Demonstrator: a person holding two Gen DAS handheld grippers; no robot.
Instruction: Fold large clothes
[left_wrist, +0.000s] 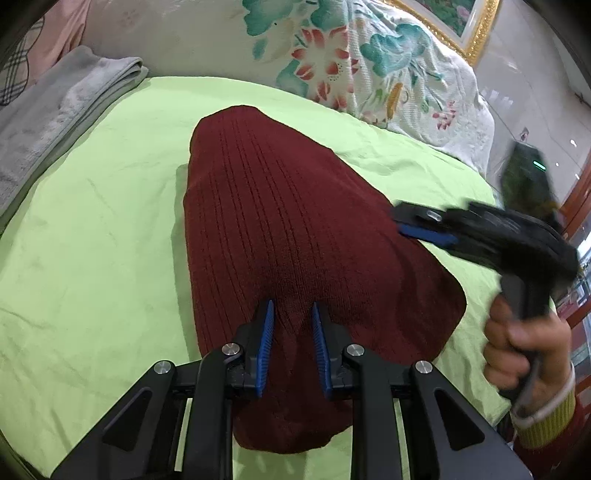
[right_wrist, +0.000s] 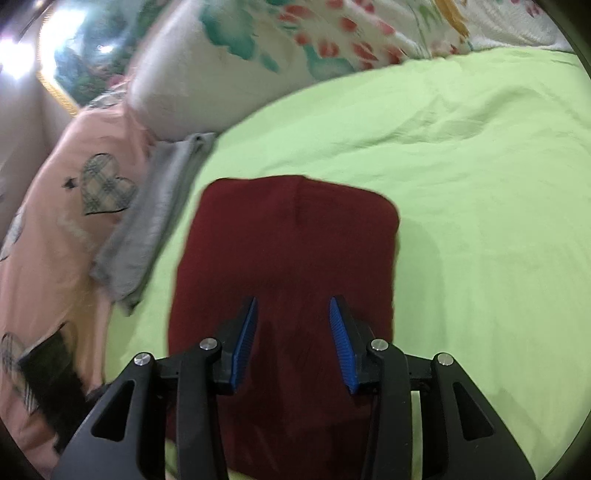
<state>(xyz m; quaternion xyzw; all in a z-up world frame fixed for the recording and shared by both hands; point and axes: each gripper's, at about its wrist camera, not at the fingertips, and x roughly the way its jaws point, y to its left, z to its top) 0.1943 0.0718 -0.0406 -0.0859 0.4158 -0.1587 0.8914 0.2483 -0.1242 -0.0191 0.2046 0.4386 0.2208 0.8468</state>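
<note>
A dark red ribbed knit garment (left_wrist: 280, 206) lies folded into a compact shape on the light green bed sheet (left_wrist: 92, 240). My left gripper (left_wrist: 292, 308) is open over its near end, blue pads apart, with nothing pinched between them. My right gripper (left_wrist: 400, 223) comes in from the right at the garment's right edge, held by a hand (left_wrist: 524, 350); it is blurred there. In the right wrist view the same garment (right_wrist: 288, 240) lies under my right gripper (right_wrist: 293, 304), whose jaws stand wide apart and empty above the cloth.
A folded grey towel (left_wrist: 55, 122) lies at the sheet's left edge, also in the right wrist view (right_wrist: 155, 218). A floral quilt (left_wrist: 351, 62) is bunched along the far side. A pink heart-print pillow (right_wrist: 74, 206) lies beyond the towel. Bare green sheet (right_wrist: 480, 221) spreads to the right.
</note>
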